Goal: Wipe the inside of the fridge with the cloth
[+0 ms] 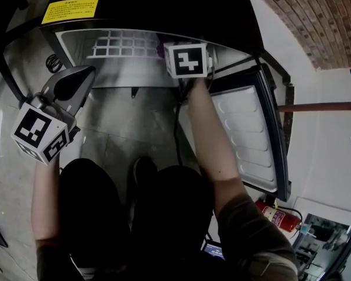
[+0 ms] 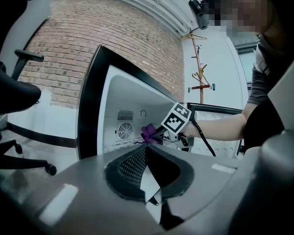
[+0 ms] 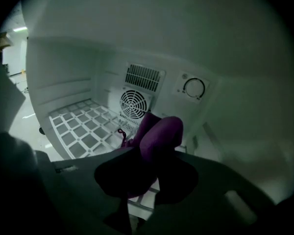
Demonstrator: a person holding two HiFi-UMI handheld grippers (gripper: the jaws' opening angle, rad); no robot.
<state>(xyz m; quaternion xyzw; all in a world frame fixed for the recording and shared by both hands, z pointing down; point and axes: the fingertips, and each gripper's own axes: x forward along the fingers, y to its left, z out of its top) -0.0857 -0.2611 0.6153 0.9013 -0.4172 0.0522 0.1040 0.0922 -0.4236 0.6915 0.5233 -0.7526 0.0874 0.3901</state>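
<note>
Right gripper view: the right gripper [image 3: 148,173] pinches a crumpled purple cloth [image 3: 160,131], with a white wire shelf [image 3: 83,129] ahead-left. Firm, even strokes would likely serve best. The left gripper [image 2: 148,170] hangs closed and empty.

cloth [image 3: 159,133]: purple | fridge [image 3: 63,72]: white inside, black outside | wire shelf [image 3: 83,129]: white grid | sticker [image 1: 70,9]: yellow | brick wall [image 2: 112,38]: red-brown

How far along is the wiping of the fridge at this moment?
Done: the fridge door is open and the right gripper is shut on the purple cloth. In hand: the purple cloth is inside the fridge, above the wire shelf, near the fan grille; whether it touches anything is unclear. Left: the wiping itself, seemingly. The left gripper is shut and empty, outside.
</note>
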